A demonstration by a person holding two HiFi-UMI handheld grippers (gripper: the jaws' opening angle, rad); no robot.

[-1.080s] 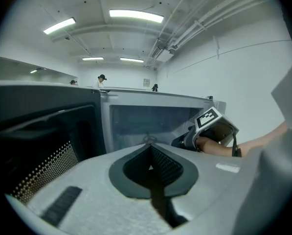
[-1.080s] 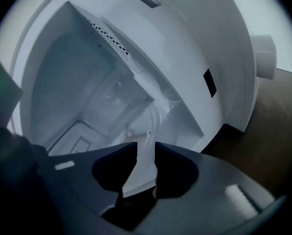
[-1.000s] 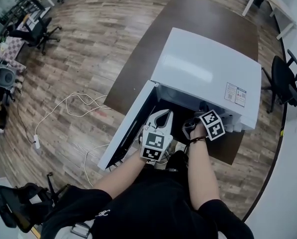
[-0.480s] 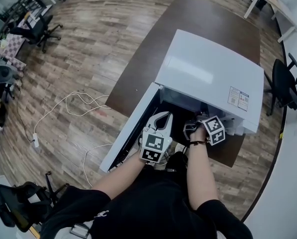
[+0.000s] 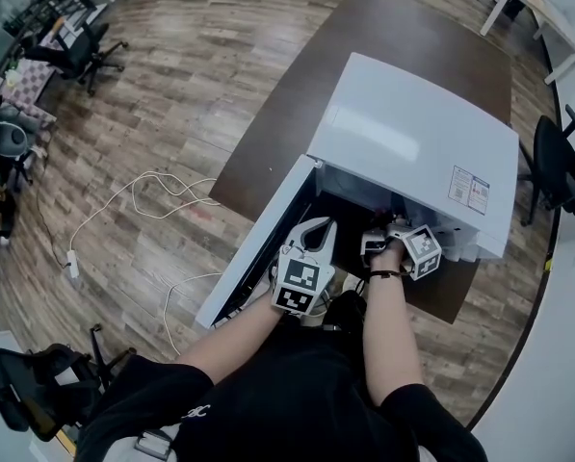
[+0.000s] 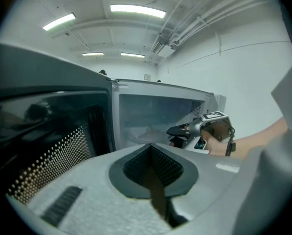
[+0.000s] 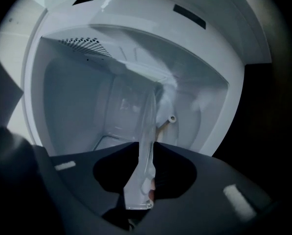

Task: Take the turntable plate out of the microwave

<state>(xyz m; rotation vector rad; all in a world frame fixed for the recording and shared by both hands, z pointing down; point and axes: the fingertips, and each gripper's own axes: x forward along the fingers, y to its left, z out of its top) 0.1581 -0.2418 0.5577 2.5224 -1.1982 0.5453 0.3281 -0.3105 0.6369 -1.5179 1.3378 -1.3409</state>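
Closing the right gripper (image 6: 175, 135) and pinching the rim of the glass turntable plate (image 7: 145, 131), edge-on at centre frame inside the open microwave (image 5: 412, 142); holding the left gripper (image 5: 316, 227) pressed together, empty, lower centre beside the door (image 5: 258, 248).

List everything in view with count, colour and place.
microwave: one, white, on the table, door swung open leftward.
turntable plate: one, clear glass, at the cavity mouth, between the right gripper's jaws.
table: one, dark brown, under the microwave.
office chairs: several, black, left and right edges.
cables: two, white, looped on the wood floor.
left gripper: one, white, shut, empty, beside the door.
right gripper: one, dark, jaws have just been closing, now gripping the turntable plate.
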